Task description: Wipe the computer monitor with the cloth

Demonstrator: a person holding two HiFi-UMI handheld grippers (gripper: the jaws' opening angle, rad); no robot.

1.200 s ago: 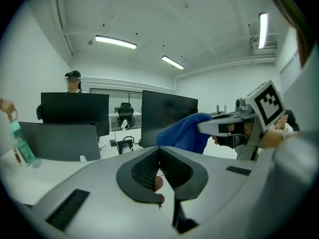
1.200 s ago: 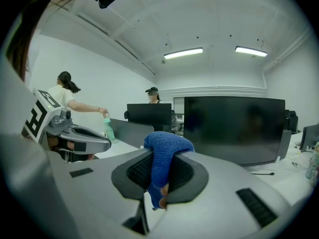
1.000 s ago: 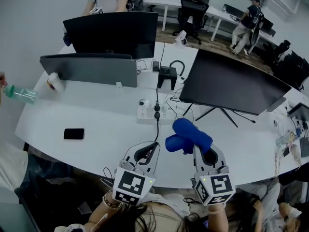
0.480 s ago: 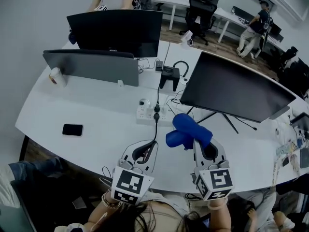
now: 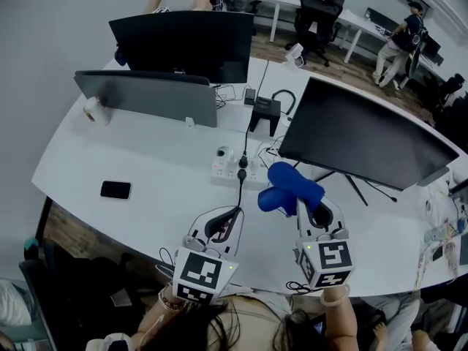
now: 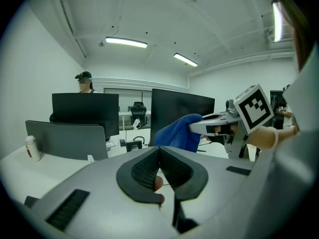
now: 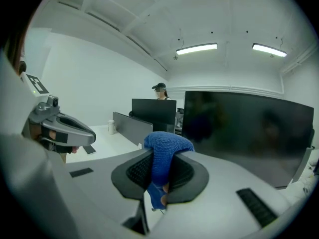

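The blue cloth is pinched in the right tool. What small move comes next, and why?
Probably ease the right tool forward and rightward until the cloth meets the dark monitor: the cloth is clamped in its jaws and seems just short of the screen.

The left gripper [image 5: 231, 216] is pointing forward, and its fingers [image 6: 142, 172] are pressing together on nothing. The right gripper [image 5: 313, 209] is reaching a bit farther forward beside it, and its fingers [image 7: 188, 176] are squeezing the blue cloth [image 5: 289, 187].
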